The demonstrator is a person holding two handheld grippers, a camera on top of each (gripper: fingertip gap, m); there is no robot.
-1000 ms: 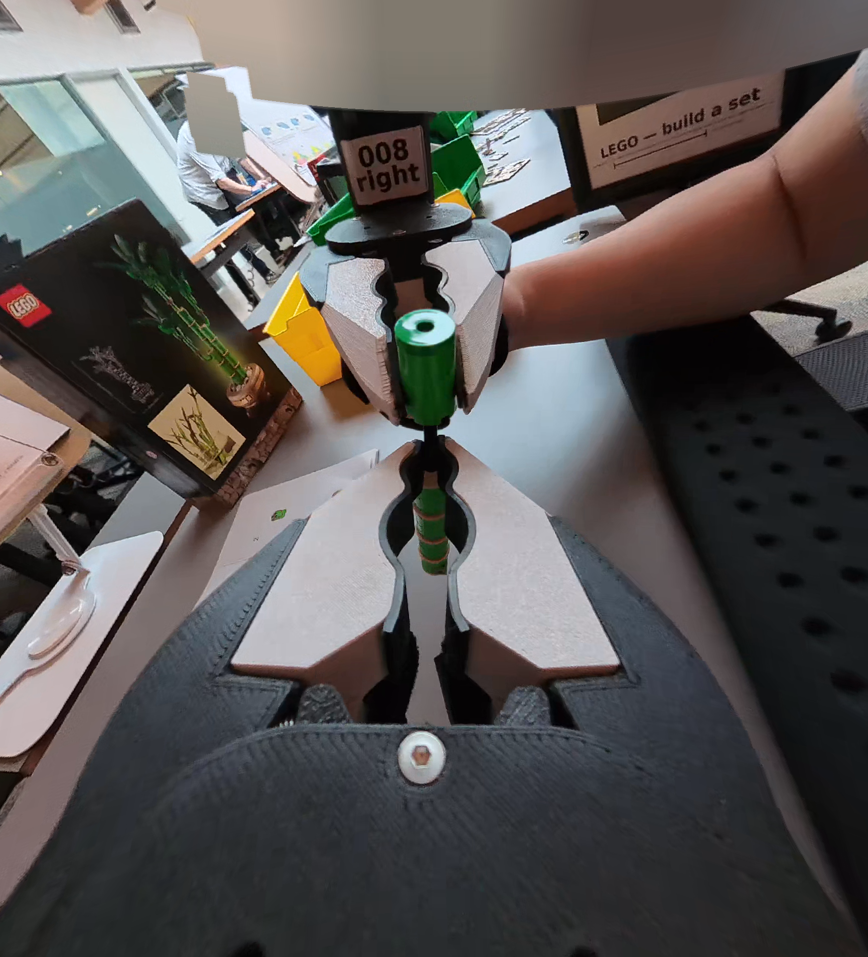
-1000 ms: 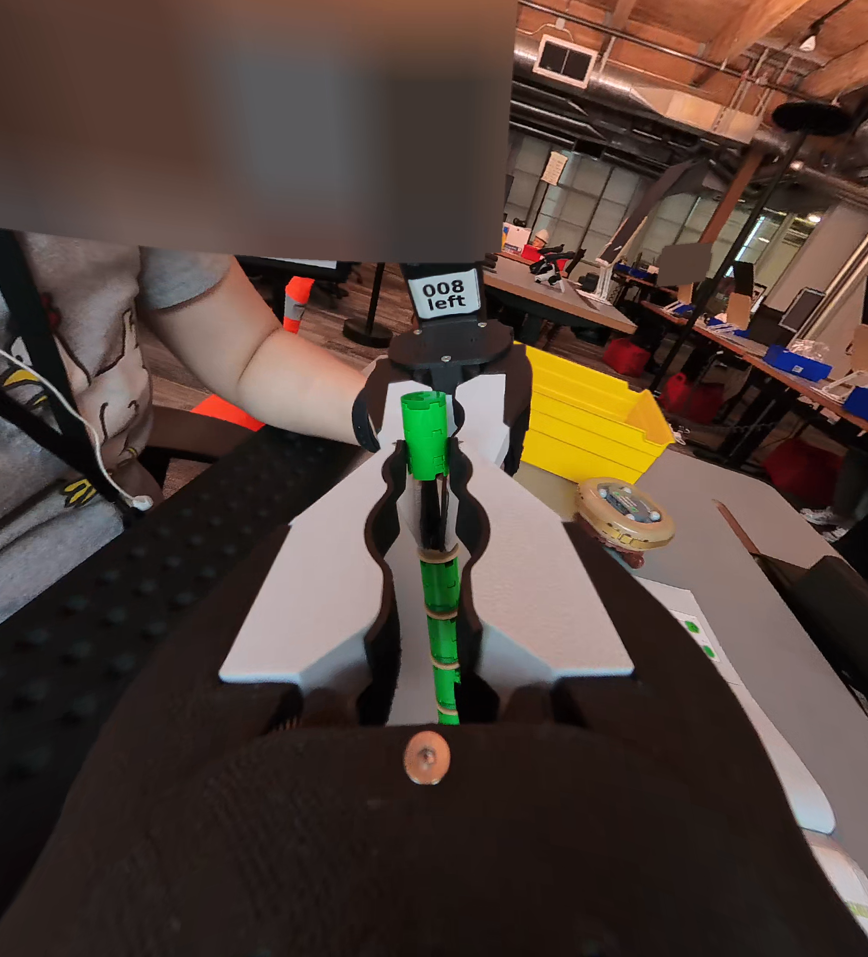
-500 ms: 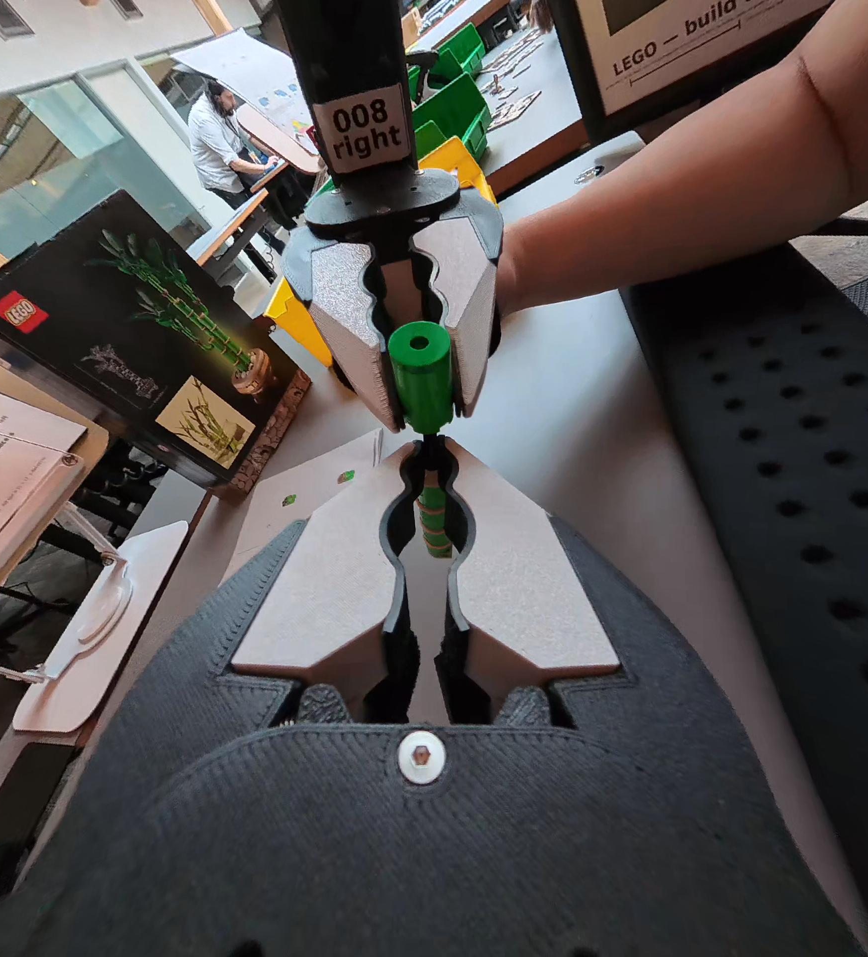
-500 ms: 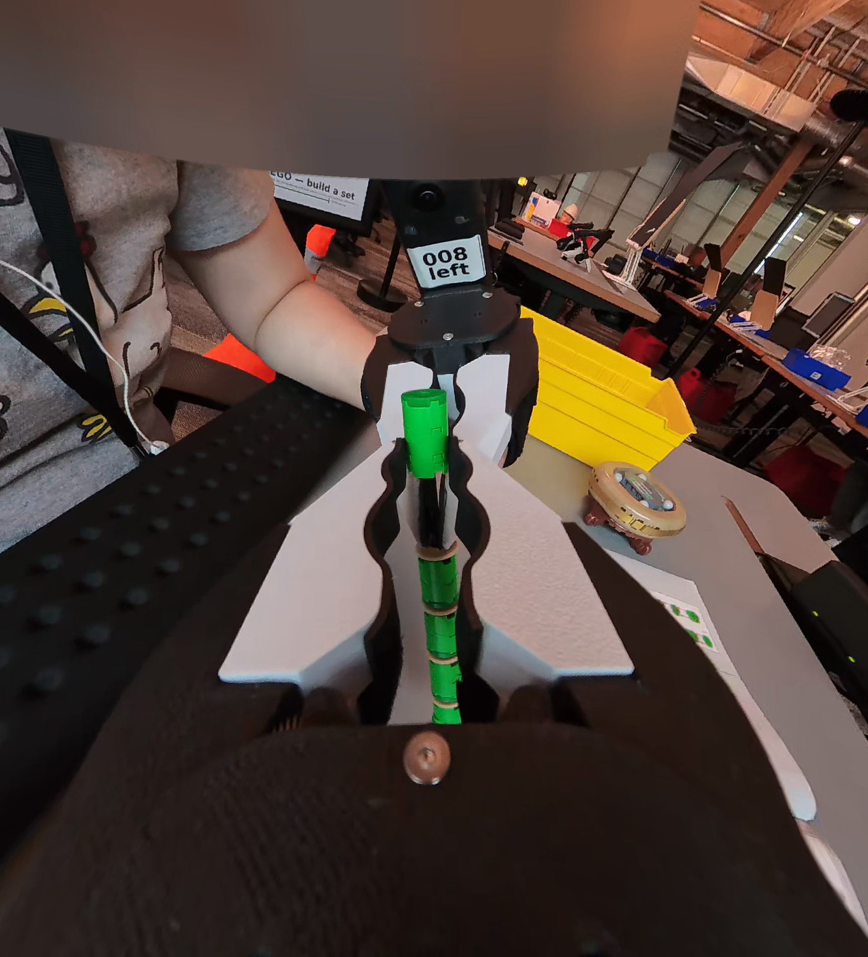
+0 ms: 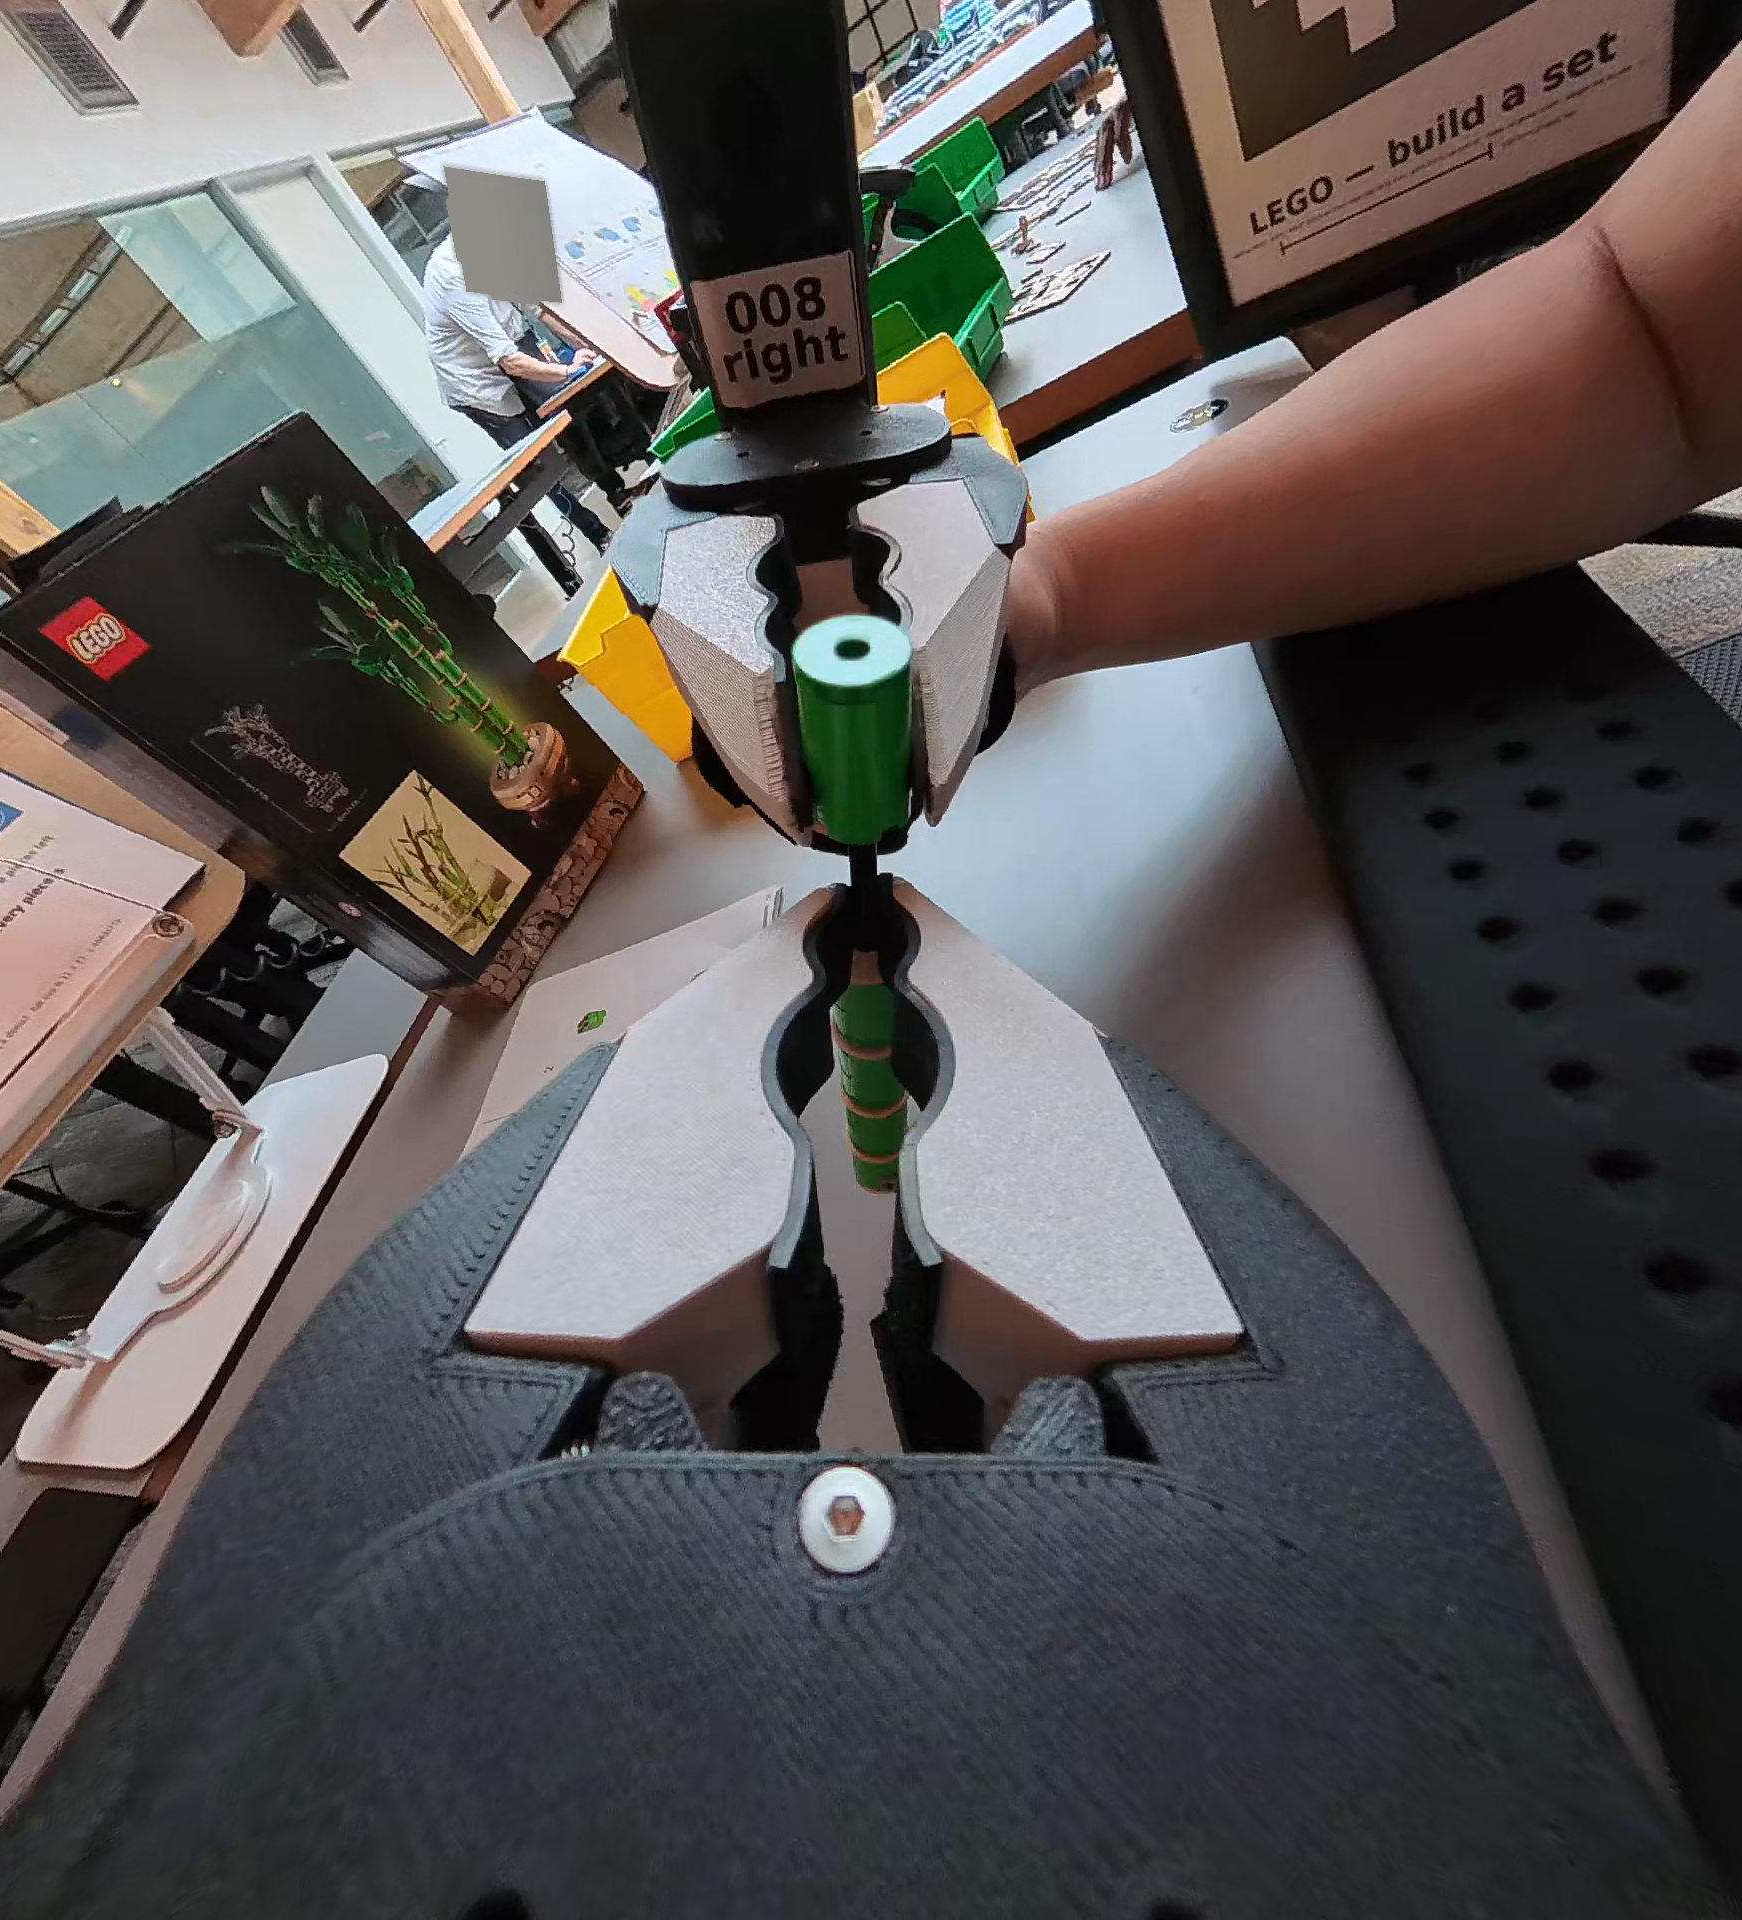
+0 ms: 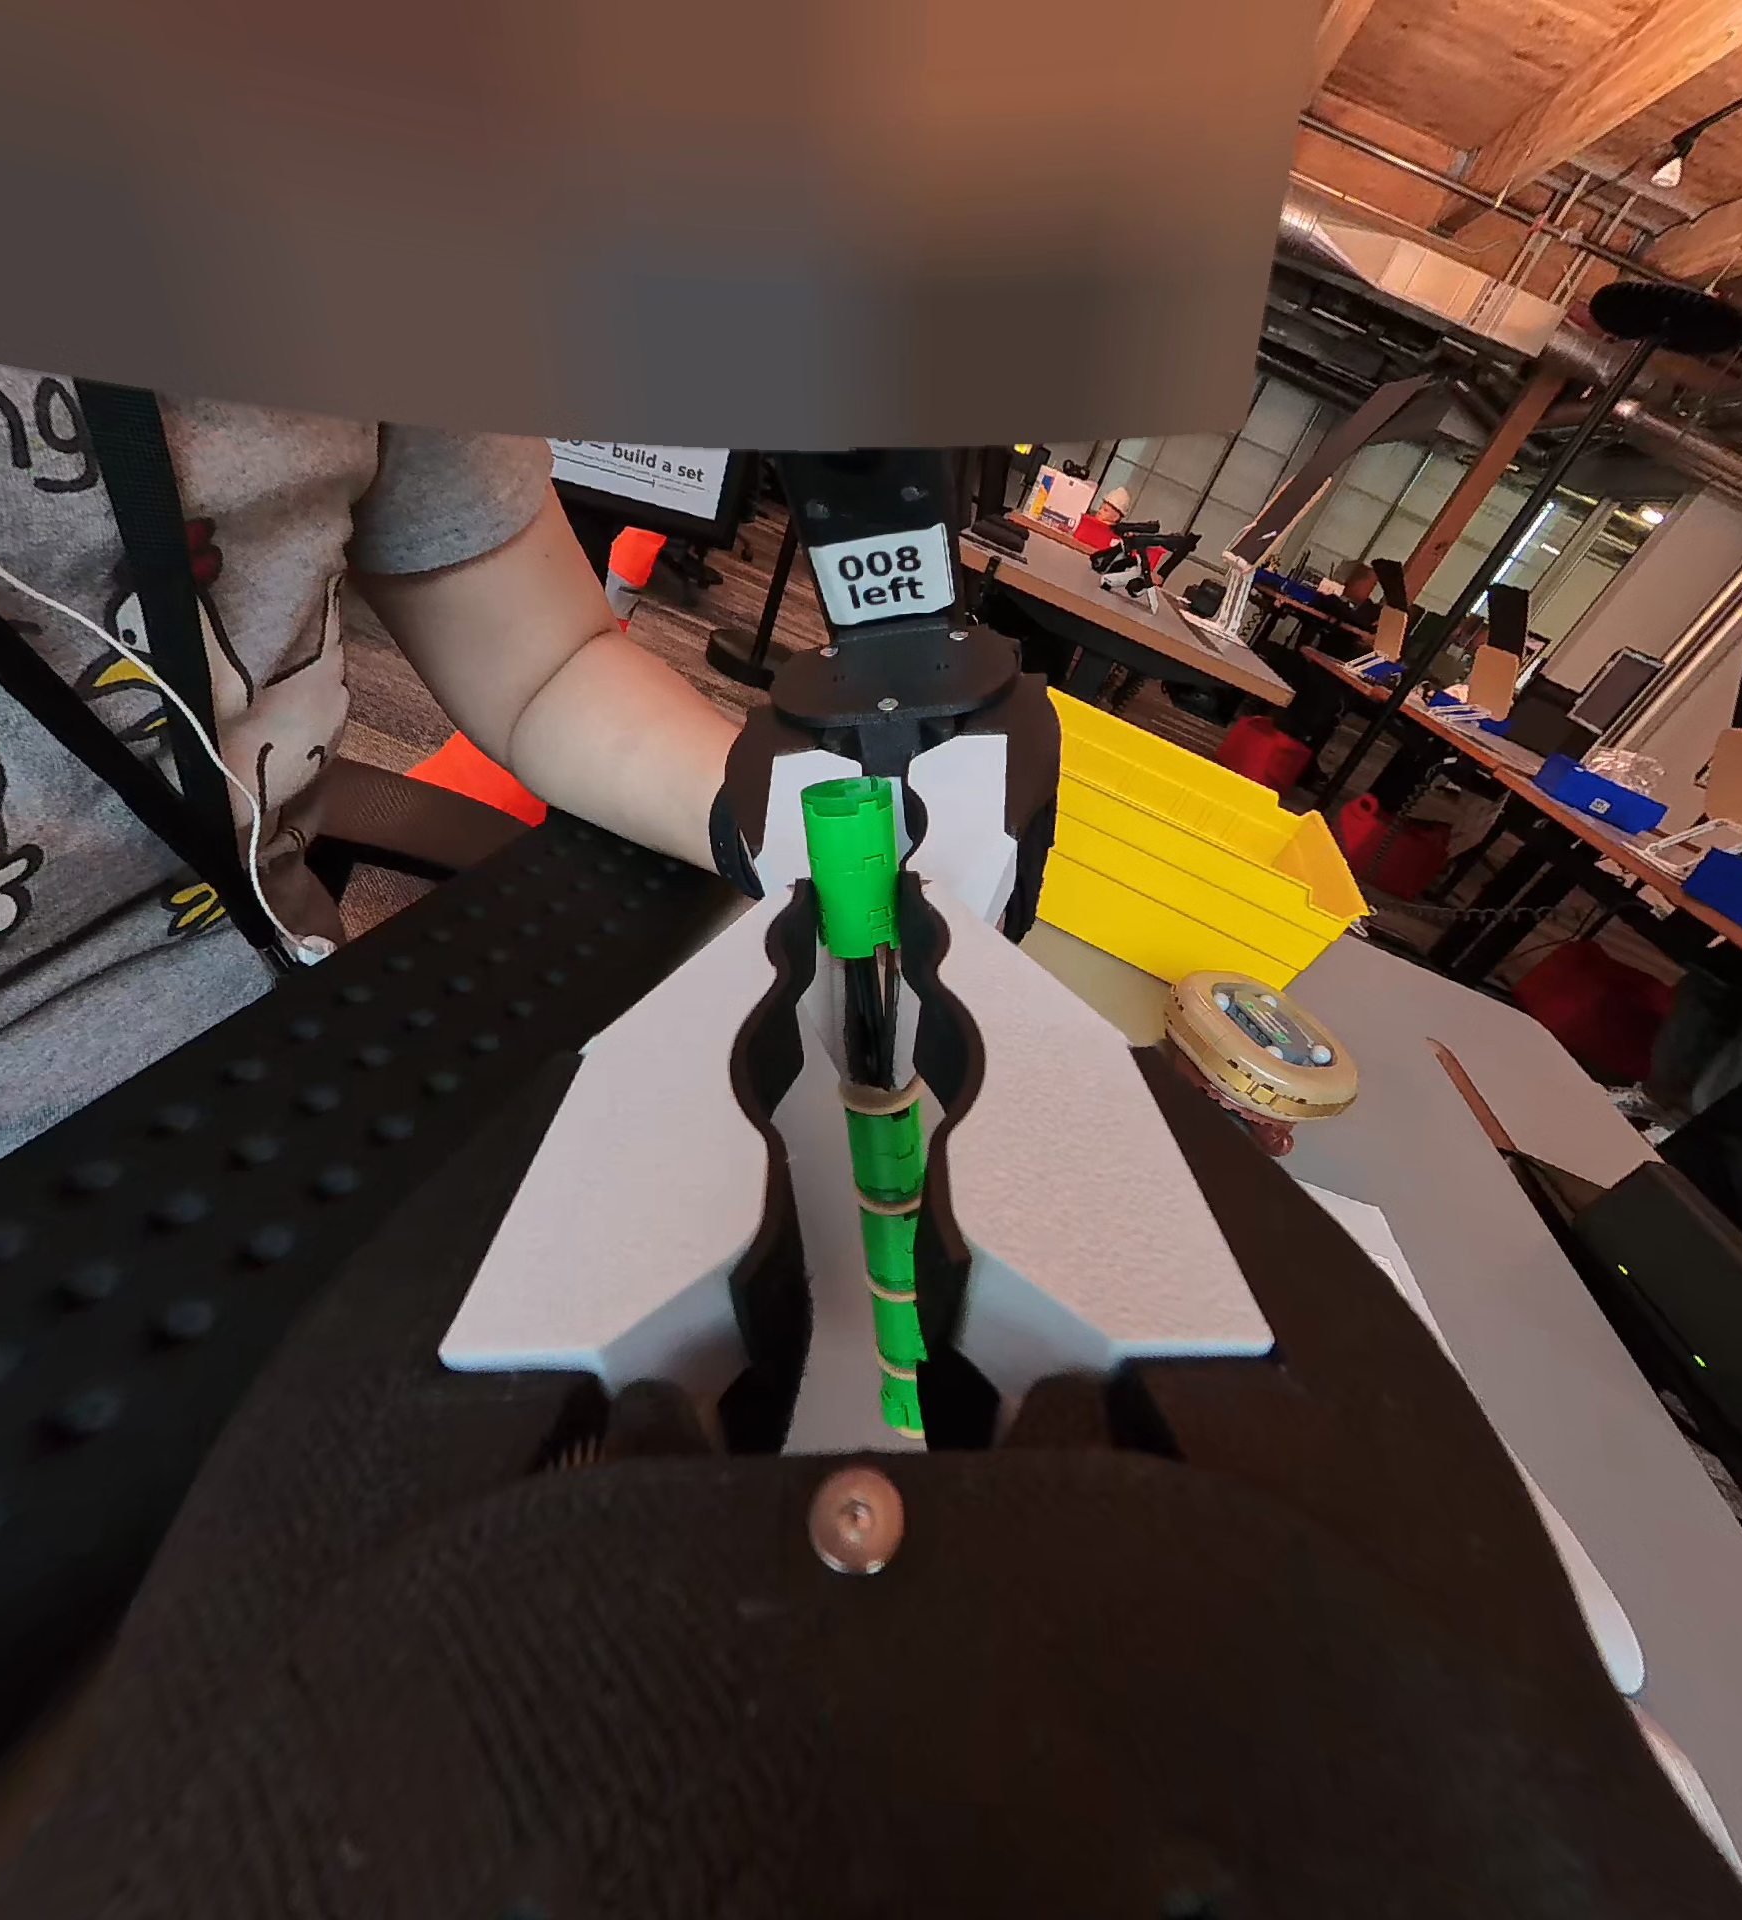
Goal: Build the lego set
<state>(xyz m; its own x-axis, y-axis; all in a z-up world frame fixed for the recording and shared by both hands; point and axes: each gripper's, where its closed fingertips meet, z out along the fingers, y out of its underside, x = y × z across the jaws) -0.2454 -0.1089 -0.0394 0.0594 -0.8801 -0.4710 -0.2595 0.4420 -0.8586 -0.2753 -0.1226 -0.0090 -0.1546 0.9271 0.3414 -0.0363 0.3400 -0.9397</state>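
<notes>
Two claws face tip to tip above the worktop (image 5: 1137,914): left claw (image 5: 862,914) clenched on banded green stalk (image 5: 867,1081), right claw (image 6: 851,925) clenched on green cylinder (image 6: 849,868).

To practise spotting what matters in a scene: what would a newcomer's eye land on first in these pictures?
The bright green bamboo stalk at centre stands out, clamped between the left gripper and the right gripper, which meet tip to tip above the grey table. Next come the black set box with its bamboo picture, standing at the left, and the yellow bin behind the grippers.
</notes>
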